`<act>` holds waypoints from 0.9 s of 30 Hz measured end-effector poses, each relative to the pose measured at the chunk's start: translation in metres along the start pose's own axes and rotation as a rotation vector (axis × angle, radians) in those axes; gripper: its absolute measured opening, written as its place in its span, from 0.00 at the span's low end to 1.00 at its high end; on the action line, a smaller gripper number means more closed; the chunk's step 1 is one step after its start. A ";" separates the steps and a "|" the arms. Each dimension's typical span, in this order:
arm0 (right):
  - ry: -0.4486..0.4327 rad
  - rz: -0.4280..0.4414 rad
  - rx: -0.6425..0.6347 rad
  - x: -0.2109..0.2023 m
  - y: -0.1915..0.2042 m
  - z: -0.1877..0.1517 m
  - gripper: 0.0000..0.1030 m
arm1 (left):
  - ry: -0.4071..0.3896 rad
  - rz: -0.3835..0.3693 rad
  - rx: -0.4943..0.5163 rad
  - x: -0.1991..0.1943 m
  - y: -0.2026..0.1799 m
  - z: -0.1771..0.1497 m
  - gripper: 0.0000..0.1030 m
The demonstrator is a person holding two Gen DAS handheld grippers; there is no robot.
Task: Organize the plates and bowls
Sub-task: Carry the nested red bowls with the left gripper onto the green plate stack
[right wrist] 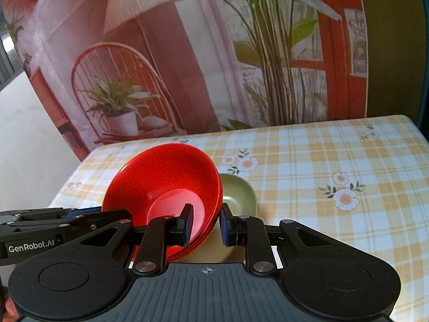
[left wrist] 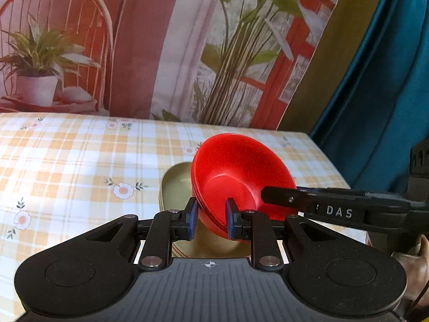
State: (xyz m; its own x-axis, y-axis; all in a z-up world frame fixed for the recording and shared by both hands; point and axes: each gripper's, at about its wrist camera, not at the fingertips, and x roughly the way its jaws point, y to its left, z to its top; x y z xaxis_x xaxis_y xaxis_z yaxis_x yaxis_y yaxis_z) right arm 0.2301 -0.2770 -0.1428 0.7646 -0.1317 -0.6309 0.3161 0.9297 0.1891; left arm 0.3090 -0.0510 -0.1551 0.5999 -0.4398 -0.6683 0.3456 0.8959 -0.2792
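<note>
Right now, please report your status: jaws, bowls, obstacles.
Both grippers, left and right, shut on red bowls, opposite rims. Bowls tilted, above green dish. Nothing blocking.

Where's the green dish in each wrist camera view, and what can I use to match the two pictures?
Left wrist: the green dish sits just left of centre, low on the checked tablecloth, mostly hidden behind the red bowls.
Right wrist: the green dish sits just right of centre, peeking out behind the red bowls' right edge.
Shared landmark: the tilted red bowls, gripped in both views.
</note>
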 end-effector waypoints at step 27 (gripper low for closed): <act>0.082 -0.007 -0.022 0.039 -0.008 -0.020 0.16 | 0.069 0.031 -0.005 0.030 0.015 -0.013 0.23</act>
State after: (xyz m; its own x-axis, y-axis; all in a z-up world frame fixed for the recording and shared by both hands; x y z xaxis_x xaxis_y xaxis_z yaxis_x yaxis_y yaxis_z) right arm 0.2463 -0.2830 -0.1836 0.7134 -0.1107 -0.6919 0.3083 0.9363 0.1681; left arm 0.3225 -0.0497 -0.1883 0.5593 -0.4069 -0.7223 0.3243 0.9092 -0.2611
